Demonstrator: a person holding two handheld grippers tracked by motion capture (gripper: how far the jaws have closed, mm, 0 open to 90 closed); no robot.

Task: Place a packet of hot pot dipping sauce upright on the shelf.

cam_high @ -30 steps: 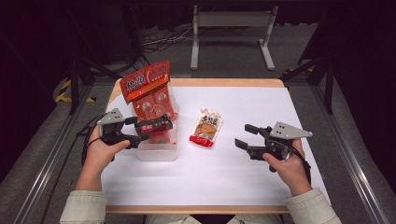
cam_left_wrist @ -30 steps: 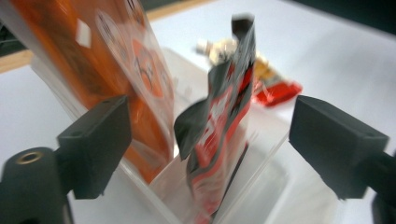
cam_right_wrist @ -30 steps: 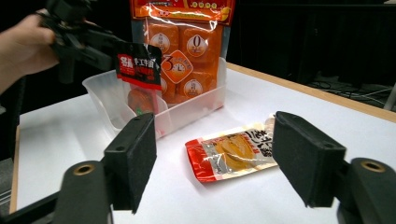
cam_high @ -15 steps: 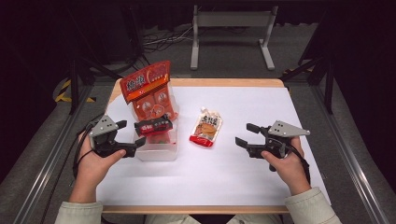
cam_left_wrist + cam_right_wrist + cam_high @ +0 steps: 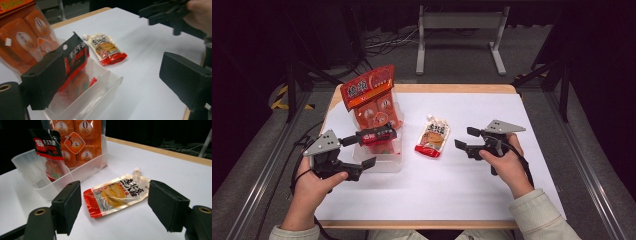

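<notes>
A clear plastic bin (image 5: 384,161) sits at the left of the white table. A large orange bag (image 5: 372,100) stands in its far end, and a red-and-black packet (image 5: 377,136) leans upright in its near end. My left gripper (image 5: 361,151) hovers just left of the bin; its jaws have just been opening and stand open, with nothing pressed between them. In the left gripper view the packet (image 5: 76,56) rises behind the left jaw. A spouted pouch (image 5: 433,137) lies flat at the table's middle. My right gripper (image 5: 465,139) is open just right of it, its jaws framing the pouch (image 5: 117,192) from a short distance.
A white sheet (image 5: 472,190) covers the wooden table, with bare room in front of and to the right of the pouch. A grey metal stand (image 5: 459,35) is on the floor beyond the far edge. Dark rails run along both sides.
The left gripper let go of the red-and-black packet, which stays in the bin, and drew back left toward the person. The right gripper moved left, closer to the pouch.
</notes>
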